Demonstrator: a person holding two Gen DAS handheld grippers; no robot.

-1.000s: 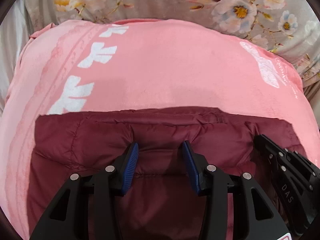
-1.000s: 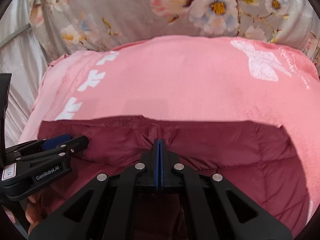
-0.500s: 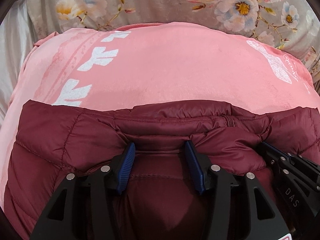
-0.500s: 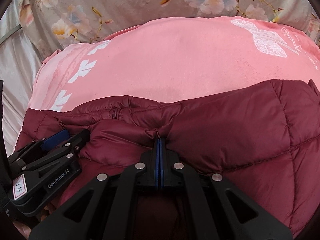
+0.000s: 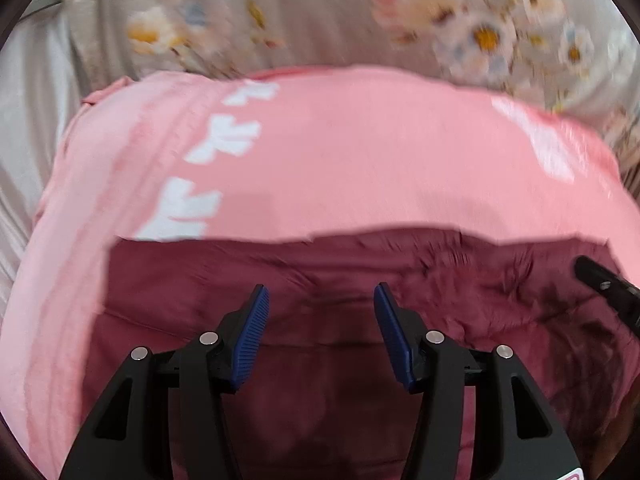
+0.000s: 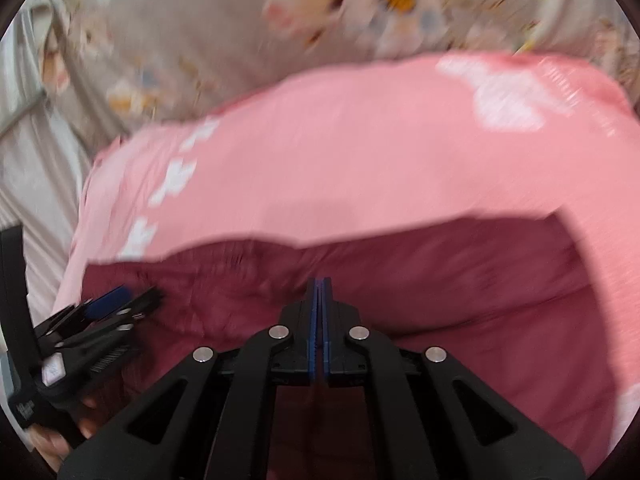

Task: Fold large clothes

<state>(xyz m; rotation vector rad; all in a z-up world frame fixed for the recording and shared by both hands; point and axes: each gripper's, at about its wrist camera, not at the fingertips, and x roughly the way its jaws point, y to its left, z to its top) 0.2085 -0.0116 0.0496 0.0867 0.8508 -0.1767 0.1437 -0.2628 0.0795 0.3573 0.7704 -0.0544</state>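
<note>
A dark red quilted jacket (image 5: 360, 276) lies on a pink blanket (image 5: 360, 160) with white prints. It also shows in the right wrist view (image 6: 440, 272). My left gripper (image 5: 320, 300) is open over the jacket, its blue pads apart with nothing between them. My right gripper (image 6: 321, 284) has its pads pressed together just above the jacket; I cannot tell whether fabric is pinched between them. The left gripper's tips show at the left of the right wrist view (image 6: 120, 300). The right gripper's tip shows at the right edge of the left wrist view (image 5: 600, 280). Both views are blurred by motion.
A grey floral bedsheet (image 5: 320, 12) lies beyond the pink blanket. Pale fabric (image 6: 36, 168) lies at the left. A hand (image 6: 60, 440) holds the left gripper at the lower left of the right wrist view.
Half a second ago the jacket's edge was raised and bunched at both grippers. Now it lies flatter and lower on the blanket. The left gripper has opened wider.
</note>
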